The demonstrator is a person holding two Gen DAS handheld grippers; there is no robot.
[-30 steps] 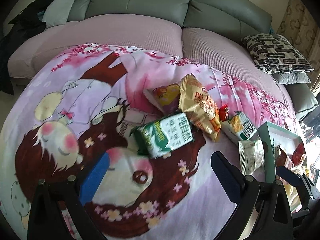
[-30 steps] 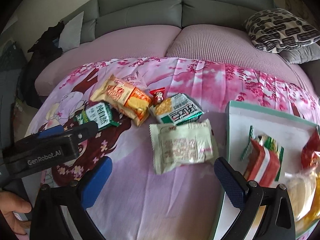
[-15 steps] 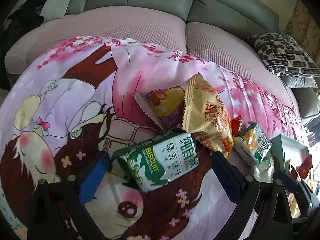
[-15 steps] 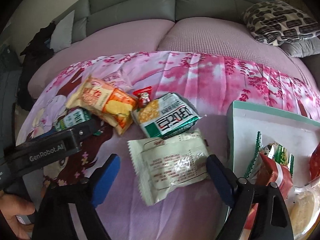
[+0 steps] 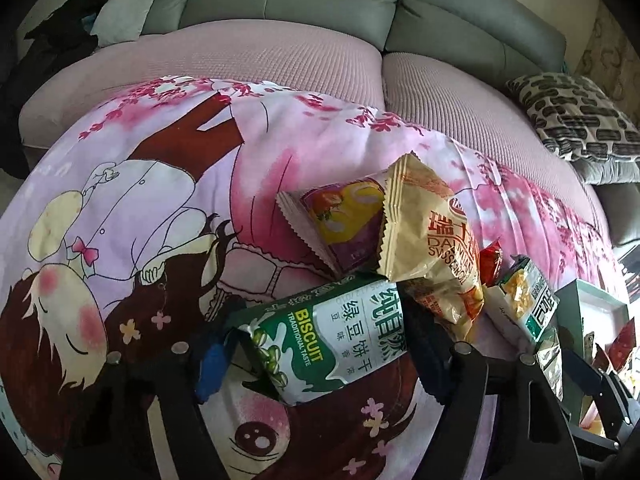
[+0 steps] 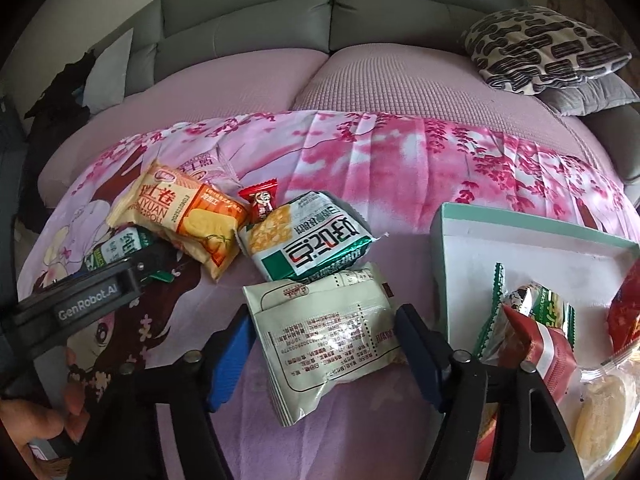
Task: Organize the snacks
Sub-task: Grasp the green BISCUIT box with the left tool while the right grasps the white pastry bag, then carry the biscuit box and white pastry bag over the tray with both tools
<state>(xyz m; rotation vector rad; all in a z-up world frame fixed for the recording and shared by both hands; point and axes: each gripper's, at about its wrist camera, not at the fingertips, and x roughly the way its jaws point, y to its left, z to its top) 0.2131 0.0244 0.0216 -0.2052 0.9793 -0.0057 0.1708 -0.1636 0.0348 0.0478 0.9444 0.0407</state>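
My left gripper (image 5: 316, 344) is closed around a green and white biscuit packet (image 5: 320, 344) that lies on the pink cartoon blanket (image 5: 120, 216); both pads touch its ends. My right gripper (image 6: 324, 344) is closed around a pale white snack packet (image 6: 328, 332), its pads against the packet's sides. Behind lie an orange roll packet (image 6: 188, 216), a green cracker packet (image 6: 308, 236), a small red candy (image 6: 262, 200) and a purple and yellow packet (image 5: 344, 220). The left gripper body also shows in the right wrist view (image 6: 88, 300).
A teal-rimmed white box (image 6: 520, 240) at the right holds several snacks, among them a red packet (image 6: 548, 344). A grey sofa (image 6: 320, 20) with a patterned pillow (image 6: 544, 52) runs behind. Dark clothes (image 5: 52, 56) lie far left.
Both grippers moved forward and down onto their packets and narrowed: the left around the green biscuit packet, the right around the white packet.
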